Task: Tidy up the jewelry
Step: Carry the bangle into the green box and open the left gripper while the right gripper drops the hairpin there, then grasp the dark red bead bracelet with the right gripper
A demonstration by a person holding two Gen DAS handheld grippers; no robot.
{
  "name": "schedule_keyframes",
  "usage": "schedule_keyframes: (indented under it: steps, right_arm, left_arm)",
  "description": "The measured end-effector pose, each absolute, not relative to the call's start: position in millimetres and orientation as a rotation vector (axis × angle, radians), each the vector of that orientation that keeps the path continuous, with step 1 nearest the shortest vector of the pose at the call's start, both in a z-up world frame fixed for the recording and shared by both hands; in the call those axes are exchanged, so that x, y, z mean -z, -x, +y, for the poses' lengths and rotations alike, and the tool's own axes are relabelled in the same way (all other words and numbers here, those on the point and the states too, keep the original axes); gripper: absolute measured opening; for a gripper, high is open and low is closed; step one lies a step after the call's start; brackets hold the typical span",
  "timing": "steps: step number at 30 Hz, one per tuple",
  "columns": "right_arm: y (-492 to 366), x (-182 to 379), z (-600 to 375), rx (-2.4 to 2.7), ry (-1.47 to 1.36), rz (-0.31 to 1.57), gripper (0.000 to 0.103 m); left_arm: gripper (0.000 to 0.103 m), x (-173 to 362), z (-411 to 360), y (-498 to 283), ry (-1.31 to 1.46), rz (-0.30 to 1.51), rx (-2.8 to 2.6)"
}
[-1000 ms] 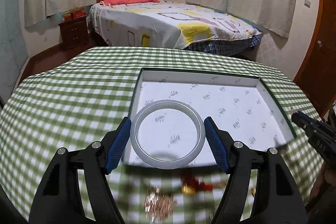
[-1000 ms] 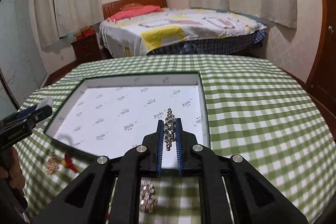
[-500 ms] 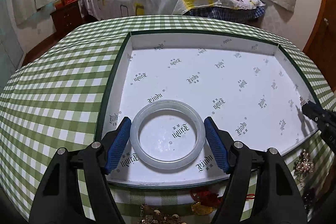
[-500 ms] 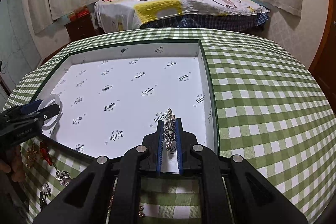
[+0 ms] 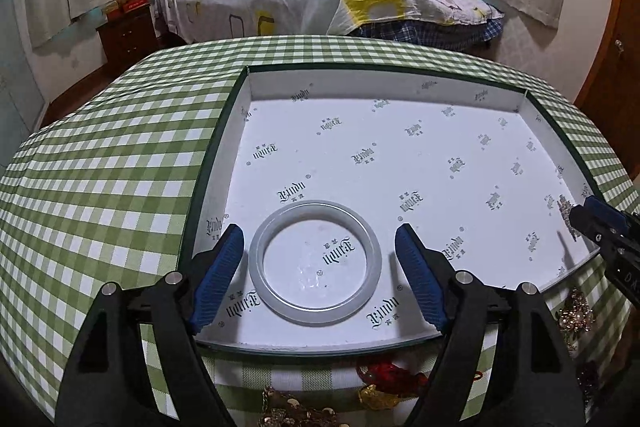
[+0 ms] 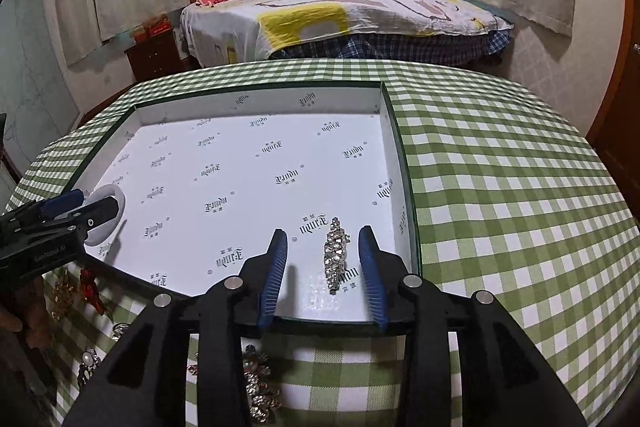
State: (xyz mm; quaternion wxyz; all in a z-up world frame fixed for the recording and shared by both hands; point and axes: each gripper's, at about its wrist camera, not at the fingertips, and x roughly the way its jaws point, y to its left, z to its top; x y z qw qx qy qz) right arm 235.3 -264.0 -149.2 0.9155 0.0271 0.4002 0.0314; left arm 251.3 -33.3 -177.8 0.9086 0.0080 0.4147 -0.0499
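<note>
The left tool (image 5: 319, 259), jaws just widened, is straddling a smooth white bangle (image 5: 315, 261) without touching it. The right tool (image 6: 323, 269), jaws just parted, is flanking a released rhinestone brooch (image 6: 334, 254). Both pieces are lying in the shallow green-edged box (image 6: 404, 163), its white lining printed "Lindu", on the gingham-clothed table (image 6: 508, 187).

Loose jewelry (image 5: 296, 411) on the table's near edge is cut off by the frame bottom and half hidden behind the left claw (image 5: 320, 273) arms. In the right wrist view, the white bangle (image 6: 106, 213) is partly covered by that claw. Box print too small to read reliably.
</note>
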Motion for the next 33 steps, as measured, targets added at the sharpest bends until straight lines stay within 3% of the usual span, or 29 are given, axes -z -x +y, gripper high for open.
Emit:
schedule_keyframes:
  steps: [18,33]
  right_arm:
    - [-178.2,127.1,-257.5,-0.07,-0.074,0.786,0.039]
    - [-118.0,135.8,-246.4,-0.082,-0.063,0.814,0.039]
  left_arm:
    - [0.077,135.8,-36.8,-192.1,-0.033,0.719,0.112]
    - [0.077,138.6,16.8,-110.9,0.019,0.775,-0.002]
